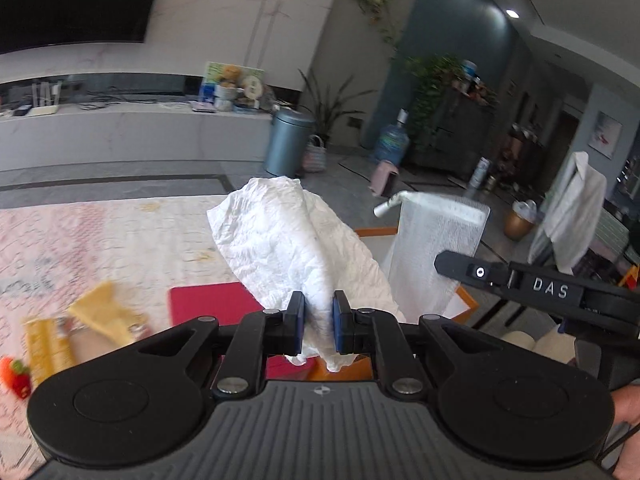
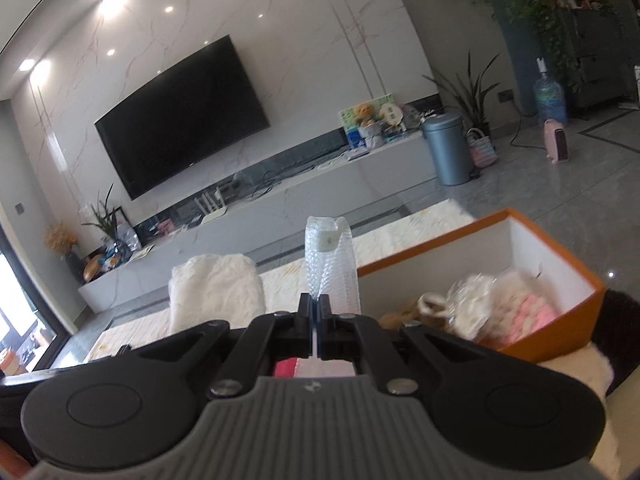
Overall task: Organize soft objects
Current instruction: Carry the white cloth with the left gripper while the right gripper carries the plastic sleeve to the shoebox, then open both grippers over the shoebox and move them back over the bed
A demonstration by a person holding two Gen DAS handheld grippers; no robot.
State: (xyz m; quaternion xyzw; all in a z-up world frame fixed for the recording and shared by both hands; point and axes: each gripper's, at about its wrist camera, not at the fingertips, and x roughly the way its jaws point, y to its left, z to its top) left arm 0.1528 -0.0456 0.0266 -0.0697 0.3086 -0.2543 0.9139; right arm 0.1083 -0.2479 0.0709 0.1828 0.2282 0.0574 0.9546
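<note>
Both hands loaded, both lifted clear of the floor mat.

Left hand-held gripper [image 1: 319,320]: pads nearly together, pinching the crumpled white cloth [image 1: 288,240] by its narrow lower end. The cloth fans upward and away from the pads, a short tail poking out below them. I'd say the pinch at the gathered end is there to keep the whole wad in one bite.

Right hand-held gripper [image 2: 315,322]: pressed together on the edge of a clear bubble-wrap sheet [image 2: 330,268], which stands up stiffly from the jaws with a small pale label near the top. In the left wrist view the same sheet [image 1: 436,256] shows as a translucent rectangle with a rolled top corner, just right of the cloth; whether they touch I can't tell.

Orange box [image 2: 556,312], white inside, sits right of the right gripper, open top. Already holds a pink-and-white fluffy item [image 2: 516,308] and a tan plush piece [image 2: 430,306]. My read: that's the drop target, and both pieces are held high to clear its wall.

Still loose on the patterned rug [image 1: 100,232]: yellow cloth [image 1: 104,312], red mat [image 1: 212,304], a small red-and-green toy [image 1: 16,374].

Cloth looks thin, creased, limp. Bubble wrap is light and springy, so it may slip.
</note>
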